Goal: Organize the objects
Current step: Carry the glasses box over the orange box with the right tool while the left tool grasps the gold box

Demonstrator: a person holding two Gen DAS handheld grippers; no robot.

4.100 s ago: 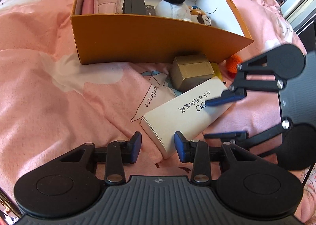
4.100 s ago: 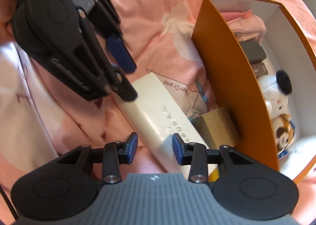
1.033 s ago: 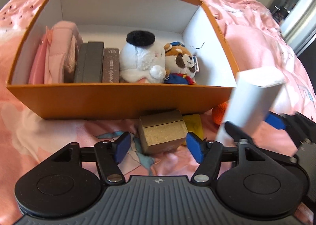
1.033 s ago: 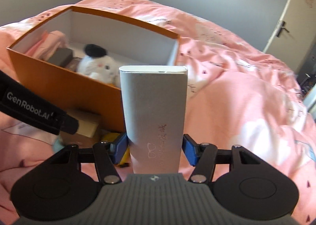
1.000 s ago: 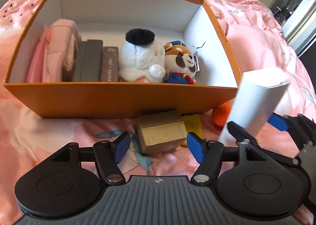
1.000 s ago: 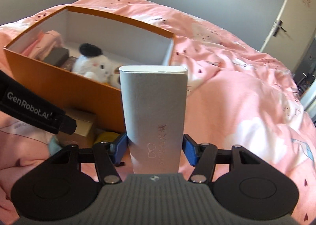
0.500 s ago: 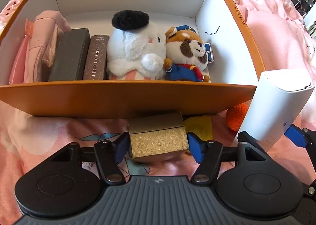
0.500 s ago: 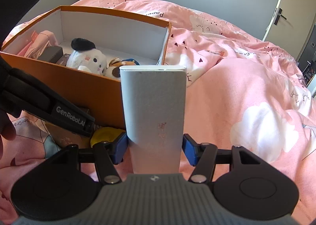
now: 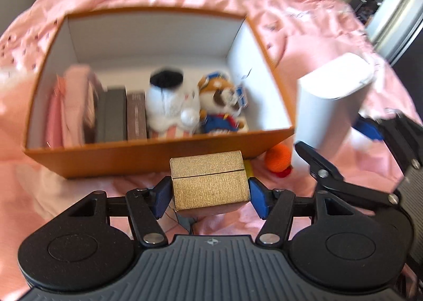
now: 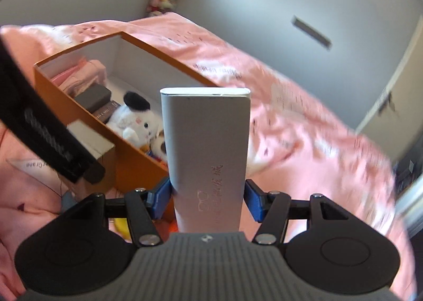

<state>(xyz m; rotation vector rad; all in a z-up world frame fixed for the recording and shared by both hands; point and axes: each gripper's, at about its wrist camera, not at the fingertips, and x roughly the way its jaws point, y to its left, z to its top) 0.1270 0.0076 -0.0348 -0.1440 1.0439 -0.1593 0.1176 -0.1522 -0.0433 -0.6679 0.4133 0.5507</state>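
Grippers each carrying a box toward the orange storage box

Left gripper (image 9: 210,196) is closed on the gold box (image 9: 208,184), blue pads against both its sides, just in front of the orange storage box (image 9: 148,154); its jaws have just been closing onto it. Right gripper (image 10: 207,201) clamps the tall white case (image 10: 207,153) upright near its base, beside the storage box's right end. Free floor seems to lie behind the plush toys (image 9: 193,105). Clearing the front rim fully, one hand at a time, should keep the case from tipping or the arms from colliding.
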